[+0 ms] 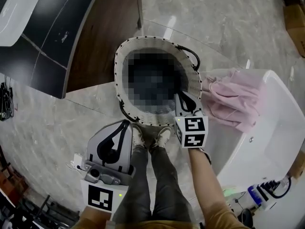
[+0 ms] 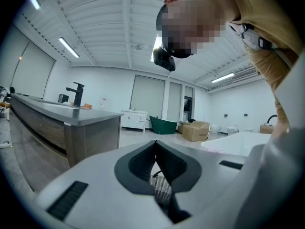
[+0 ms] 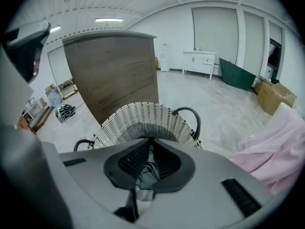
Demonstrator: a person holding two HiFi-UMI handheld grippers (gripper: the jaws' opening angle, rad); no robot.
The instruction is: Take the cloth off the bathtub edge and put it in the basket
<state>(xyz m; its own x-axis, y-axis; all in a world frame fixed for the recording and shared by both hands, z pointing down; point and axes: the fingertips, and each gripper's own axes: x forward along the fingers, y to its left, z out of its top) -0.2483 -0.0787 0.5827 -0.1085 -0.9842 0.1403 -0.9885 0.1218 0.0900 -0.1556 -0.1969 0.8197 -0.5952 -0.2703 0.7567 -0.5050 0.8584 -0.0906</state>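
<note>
A pink cloth [image 1: 233, 99] lies bunched over the near corner of the white bathtub [image 1: 281, 128]; it also fills the right edge of the right gripper view as pink cloth [image 3: 271, 151]. The white woven basket [image 1: 157, 46] with black handles stands on the floor just left of the tub. My right gripper [image 1: 184, 101] hovers at the basket's right rim, jaws shut and empty, a short way left of the cloth. In its own view the right gripper [image 3: 151, 141] looks over the basket [image 3: 143, 120]. My left gripper [image 1: 127, 124] is shut and empty near the basket's front rim, and the left gripper [image 2: 156, 144] is tilted upward.
A dark-topped vanity [image 1: 52, 37] with a wooden side [image 3: 114, 70] stands left of the basket. The person's legs and shoes [image 1: 151, 138] are right below the basket. Cardboard boxes [image 1: 294, 20] sit at the far right, and small items [image 1: 261, 192] lie by the tub's near end.
</note>
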